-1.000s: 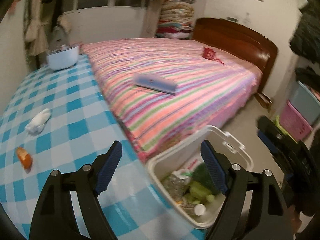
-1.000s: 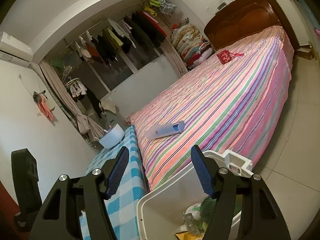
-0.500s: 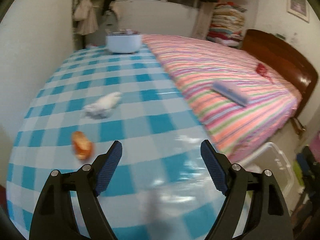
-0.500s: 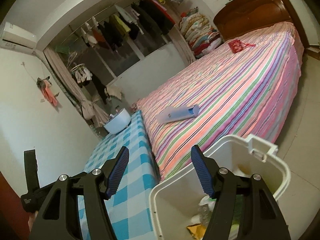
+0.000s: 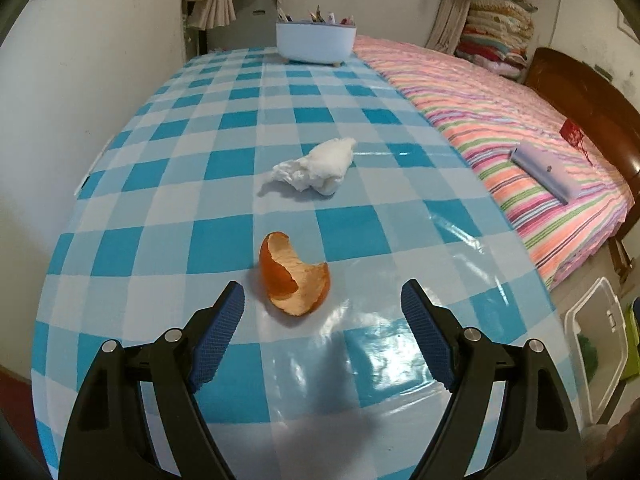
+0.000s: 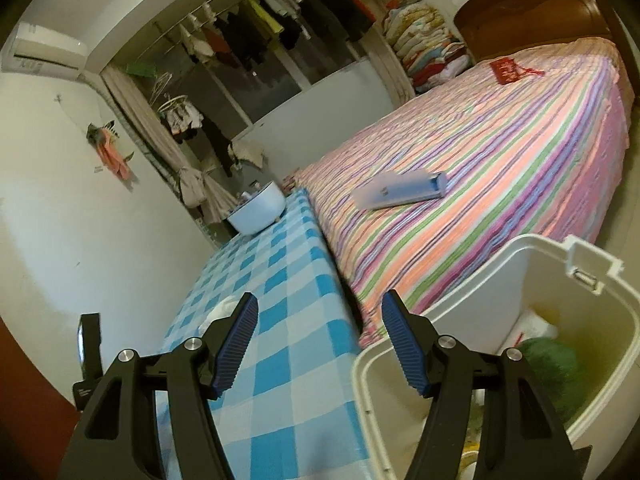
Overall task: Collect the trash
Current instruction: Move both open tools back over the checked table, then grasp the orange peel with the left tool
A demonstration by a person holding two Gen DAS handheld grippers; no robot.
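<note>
An orange peel (image 5: 294,280) lies on the blue checked table (image 5: 224,128) just ahead of my left gripper (image 5: 322,304), which is open and empty, its jaws wide on either side of the peel's near edge. A crumpled white tissue (image 5: 316,170) lies farther back on the table; it also shows in the right wrist view (image 6: 222,307). My right gripper (image 6: 318,320) is open and empty, held above the white trash bin (image 6: 460,280) beside the table. The bin holds green and white trash (image 6: 552,360). The bin also shows in the left wrist view (image 5: 600,344).
A white-blue tub (image 5: 316,42) with pens stands at the table's far end. A striped bed (image 5: 500,112) runs along the table's right side with a lilac box (image 5: 544,172) and a red pouch (image 5: 572,132) on it. A wall (image 5: 80,80) borders the table's left.
My left gripper has swung from over the bin to the table and come close to the orange peel. My right gripper has shifted slightly, the bin showing larger below it.
</note>
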